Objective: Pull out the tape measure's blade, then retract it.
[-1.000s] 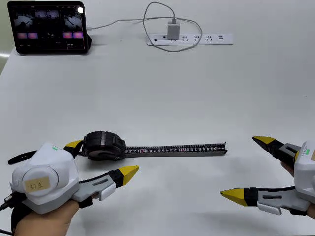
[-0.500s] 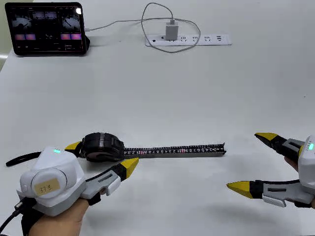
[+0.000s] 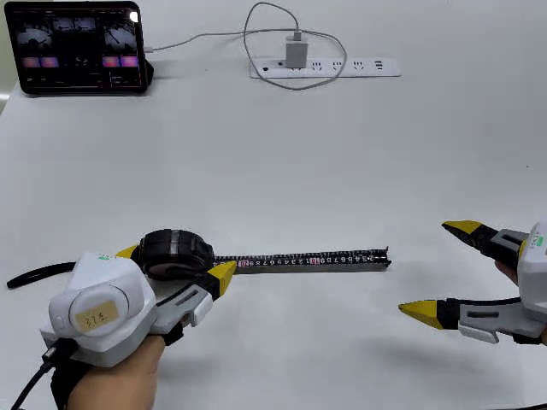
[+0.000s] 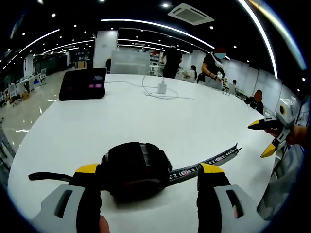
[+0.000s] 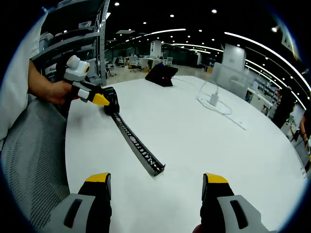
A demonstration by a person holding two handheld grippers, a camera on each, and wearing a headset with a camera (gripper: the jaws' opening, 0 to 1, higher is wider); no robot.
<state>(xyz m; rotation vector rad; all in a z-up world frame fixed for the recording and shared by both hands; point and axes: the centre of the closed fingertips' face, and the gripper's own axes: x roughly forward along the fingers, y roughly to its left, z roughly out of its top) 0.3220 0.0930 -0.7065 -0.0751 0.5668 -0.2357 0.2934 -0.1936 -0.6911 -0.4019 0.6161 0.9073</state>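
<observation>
A black tape measure (image 3: pixel 175 253) lies on the white table (image 3: pixel 282 162). Its blade (image 3: pixel 308 258) is pulled out to the right and ends in a hook (image 3: pixel 387 254). My left gripper (image 3: pixel 175 265) stands open, its yellow-tipped jaws on either side of the case. In the left gripper view the case (image 4: pixel 136 167) sits between the jaws of the left gripper (image 4: pixel 148 169), closer to the left one. My right gripper (image 3: pixel 440 268) is open and holds nothing, to the right of the hook and apart from it. In the right gripper view the blade's end (image 5: pixel 156 169) lies just ahead of the right gripper (image 5: pixel 155 178).
A tablet (image 3: pixel 75 47) stands at the far left. A white power strip (image 3: pixel 329 67) with a charger and looped cable lies at the far middle. The tape measure's black wrist strap (image 3: pixel 30 275) trails left of the case. People stand in the background (image 4: pixel 214 65).
My left gripper's near jaw has come in closer to the case. The right gripper has drifted slightly right and away. The blade's length looks the same.
</observation>
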